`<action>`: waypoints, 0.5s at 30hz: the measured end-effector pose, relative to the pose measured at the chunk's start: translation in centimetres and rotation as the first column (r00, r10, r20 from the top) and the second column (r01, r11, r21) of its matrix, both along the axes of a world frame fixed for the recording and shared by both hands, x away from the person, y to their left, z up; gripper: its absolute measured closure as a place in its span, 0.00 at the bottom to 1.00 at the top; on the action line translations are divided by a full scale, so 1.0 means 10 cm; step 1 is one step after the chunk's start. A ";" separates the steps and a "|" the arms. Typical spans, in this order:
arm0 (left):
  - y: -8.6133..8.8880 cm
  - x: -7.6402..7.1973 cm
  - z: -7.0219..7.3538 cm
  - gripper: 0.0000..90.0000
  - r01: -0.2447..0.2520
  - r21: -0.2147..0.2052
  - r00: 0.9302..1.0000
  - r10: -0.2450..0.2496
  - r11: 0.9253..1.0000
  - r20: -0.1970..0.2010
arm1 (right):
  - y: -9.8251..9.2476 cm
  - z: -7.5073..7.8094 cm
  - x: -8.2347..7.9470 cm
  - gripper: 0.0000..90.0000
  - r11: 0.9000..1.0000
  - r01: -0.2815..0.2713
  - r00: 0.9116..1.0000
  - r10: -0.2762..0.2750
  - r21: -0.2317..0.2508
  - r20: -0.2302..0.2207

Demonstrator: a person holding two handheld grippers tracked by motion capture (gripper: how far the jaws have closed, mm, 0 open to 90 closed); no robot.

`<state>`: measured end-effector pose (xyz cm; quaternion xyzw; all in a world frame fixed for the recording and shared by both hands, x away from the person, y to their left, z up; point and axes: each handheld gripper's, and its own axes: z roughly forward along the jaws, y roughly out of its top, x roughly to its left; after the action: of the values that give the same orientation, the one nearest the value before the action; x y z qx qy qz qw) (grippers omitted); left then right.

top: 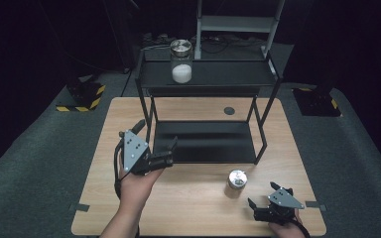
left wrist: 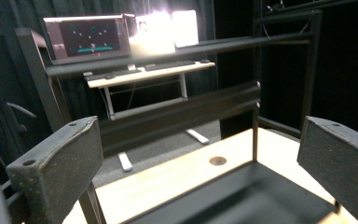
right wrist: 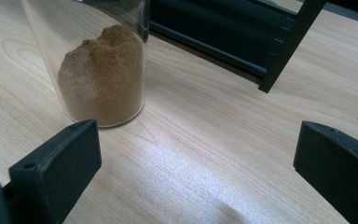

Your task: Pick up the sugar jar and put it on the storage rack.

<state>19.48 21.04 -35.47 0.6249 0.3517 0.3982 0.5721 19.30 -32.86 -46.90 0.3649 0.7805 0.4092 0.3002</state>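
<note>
Right tool [top: 272,202] gapes empty, low over the worktop [top: 193,208]; jar of brown powder [top: 236,180] stands just ahead, off its left jaw. Left tool [top: 155,151] also open, empty, at the rack's lower shelf [top: 203,141]. Risk: an off-centre approach lets that jaw clip the glass and topple it.

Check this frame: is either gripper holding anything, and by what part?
Nothing is held. Left gripper and right gripper are both open; the brown-powder jar stands untouched.
</note>
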 end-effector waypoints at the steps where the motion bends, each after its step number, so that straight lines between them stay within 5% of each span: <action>1: 0.00 0.00 0.00 0.00 0.000 0.000 1.000 0.000 1.000 0.000 | 0.00 0.00 0.00 0.00 1.000 0.000 1.000 0.000 0.000 0.000; 15: 0.10 -0.19 -0.52 0.00 0.012 0.015 0.994 -0.011 1.000 -0.104 | 0.00 0.00 -0.01 0.00 1.000 0.000 1.000 0.000 -0.001 0.005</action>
<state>17.53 22.07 -40.70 0.6512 0.3744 0.3644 0.5504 19.19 -32.82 -46.94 0.3637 0.7801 0.4098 0.3021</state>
